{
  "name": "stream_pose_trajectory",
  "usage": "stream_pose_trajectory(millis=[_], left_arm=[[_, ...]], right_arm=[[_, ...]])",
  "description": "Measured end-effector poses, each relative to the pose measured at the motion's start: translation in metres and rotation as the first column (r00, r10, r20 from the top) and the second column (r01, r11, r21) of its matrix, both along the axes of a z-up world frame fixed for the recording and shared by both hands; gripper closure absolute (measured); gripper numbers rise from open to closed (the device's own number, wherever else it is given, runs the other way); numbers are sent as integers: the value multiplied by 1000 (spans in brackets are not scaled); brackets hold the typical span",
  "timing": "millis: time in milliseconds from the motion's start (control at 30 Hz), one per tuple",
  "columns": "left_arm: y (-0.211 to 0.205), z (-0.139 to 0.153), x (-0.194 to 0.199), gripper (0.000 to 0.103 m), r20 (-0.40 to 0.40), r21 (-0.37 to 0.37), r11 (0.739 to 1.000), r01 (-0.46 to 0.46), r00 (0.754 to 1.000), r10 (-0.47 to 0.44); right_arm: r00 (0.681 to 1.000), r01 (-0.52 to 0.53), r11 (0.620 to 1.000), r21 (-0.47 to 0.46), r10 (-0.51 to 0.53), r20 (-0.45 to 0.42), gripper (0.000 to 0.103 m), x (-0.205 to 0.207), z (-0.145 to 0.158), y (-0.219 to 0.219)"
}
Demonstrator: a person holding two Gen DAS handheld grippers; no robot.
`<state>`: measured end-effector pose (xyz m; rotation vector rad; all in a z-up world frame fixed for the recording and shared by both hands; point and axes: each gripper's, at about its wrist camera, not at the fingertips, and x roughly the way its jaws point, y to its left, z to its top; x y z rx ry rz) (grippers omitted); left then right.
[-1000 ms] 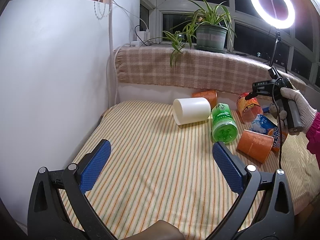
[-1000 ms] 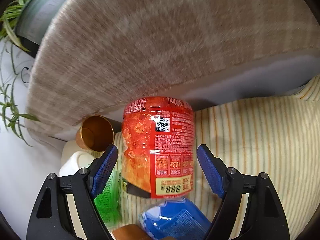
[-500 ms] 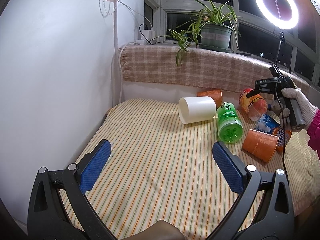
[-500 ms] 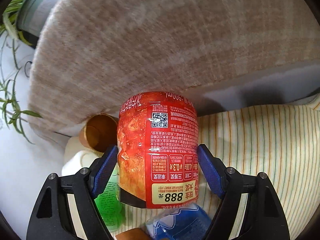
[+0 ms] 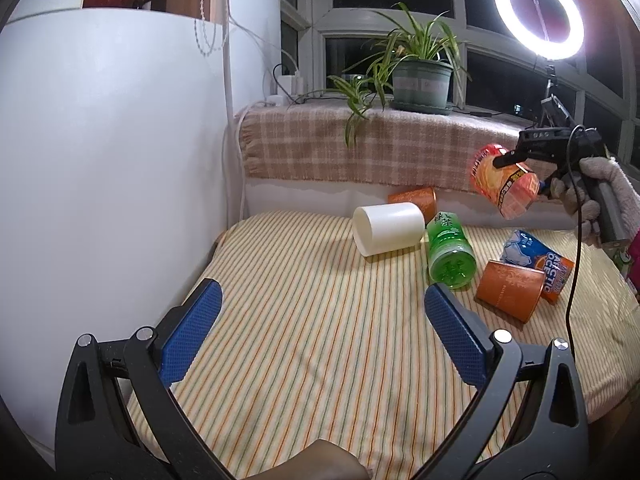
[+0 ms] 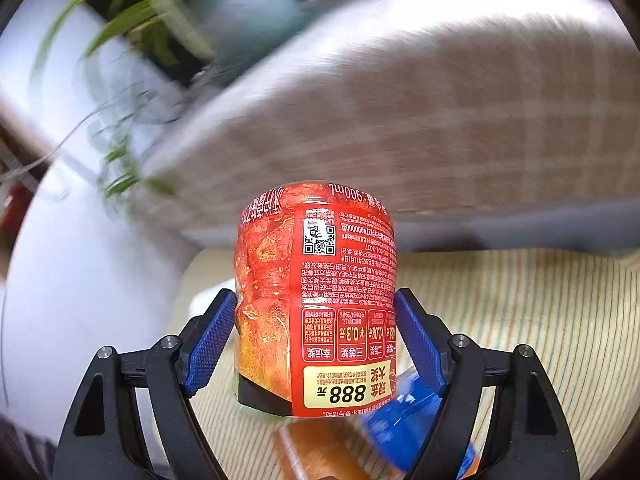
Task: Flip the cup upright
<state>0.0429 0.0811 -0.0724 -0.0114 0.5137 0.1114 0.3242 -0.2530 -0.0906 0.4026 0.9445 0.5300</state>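
Observation:
My right gripper [image 6: 316,336] is shut on a red printed cup [image 6: 320,300] and holds it in the air, tilted, above the striped cloth. The left wrist view shows the same red cup [image 5: 502,184] raised at the far right, held by the right gripper [image 5: 516,160] in a gloved hand. My left gripper [image 5: 320,320] is open and empty over the near part of the cloth. A white cup [image 5: 388,228], a green cup [image 5: 448,252], two orange cups [image 5: 510,290] [image 5: 414,200] and a blue printed cup [image 5: 536,256] lie on their sides.
The striped cloth [image 5: 300,300] covers the table. A plaid-covered sill [image 5: 360,148] with a potted plant [image 5: 420,80] runs along the back. A white rounded wall [image 5: 100,160] stands at the left. A ring light [image 5: 538,12] stands at the back right.
My right gripper closed on the red cup and lifted it off the cloth, swinging upward. The left gripper stayed open and pulled back slightly.

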Motion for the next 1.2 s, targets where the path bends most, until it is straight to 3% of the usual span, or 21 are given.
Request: stream_pose_trajectory(millis=[133, 300, 433, 633, 767, 867, 933, 1033, 1200], left_arm=[[-2, 6, -6, 0, 7, 17, 999, 30, 1000, -30], [-2, 9, -13, 0, -9, 23, 996, 85, 996, -85], [-5, 10, -20, 0, -24, 41, 991, 130, 991, -129], [-16, 5, -24, 0, -81, 66, 971, 230, 971, -225], [-25, -1, -25, 0, -132, 75, 953, 292, 951, -281], [-30, -6, -23, 0, -168, 76, 933, 351, 927, -335], [-34, -8, -20, 0, -193, 69, 916, 394, 906, -376], [-41, -7, -17, 0, -214, 81, 890, 449, 880, -425], [-61, -1, -10, 0, -258, 149, 794, 589, 799, -543]], right_arm=[[982, -183, 983, 6, 183, 43, 23, -27, 11, 13], [898, -431, 899, -73, 436, 64, 23, -64, 6, 41], [788, -602, 781, -164, 614, 31, 23, -94, -9, 64], [622, -764, 580, -282, 779, -80, 23, -136, -42, 114], [536, -816, 455, -356, 827, -170, 23, -149, -67, 137], [504, -821, 388, -419, 838, -211, 21, -156, -80, 147], [499, -820, 376, -431, 839, -217, 21, -158, -85, 152], [507, -810, 389, -440, 841, -190, 21, -162, -81, 157], [547, -779, 448, -438, 827, -128, 21, -165, -55, 146]])
